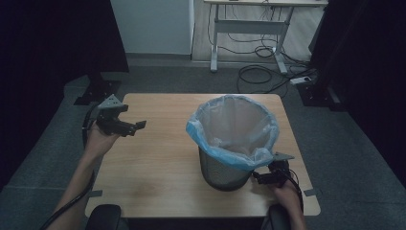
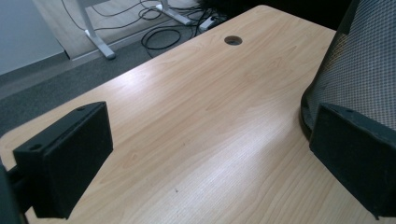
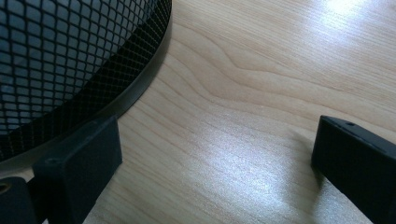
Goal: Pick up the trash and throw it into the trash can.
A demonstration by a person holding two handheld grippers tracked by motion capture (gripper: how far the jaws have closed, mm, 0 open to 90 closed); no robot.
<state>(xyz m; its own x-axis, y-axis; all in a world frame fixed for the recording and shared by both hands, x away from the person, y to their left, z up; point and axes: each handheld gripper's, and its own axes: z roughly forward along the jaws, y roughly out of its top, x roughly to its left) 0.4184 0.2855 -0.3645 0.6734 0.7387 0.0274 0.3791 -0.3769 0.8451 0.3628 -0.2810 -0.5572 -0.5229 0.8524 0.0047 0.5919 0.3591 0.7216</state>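
Both grippers are held with jaws apart: the left gripper (image 1: 136,127) well apart from the mesh bin (image 1: 225,170), the right gripper (image 1: 257,178) just beside its base on the surface (image 1: 153,167).

Cut off in the left gripper view by the right and top edges: the mesh bin (image 2: 369,70), its rim out of frame and part of its foot hidden behind the right finger. Cropped in the right gripper view too — top and left edges take all but a curve of mesh wall and base ring. Hidden in the high view: the bin's inside below the bag (image 1: 233,125) — too dim to tell what lies there — and the right gripper (image 1: 262,178), too dark to read.
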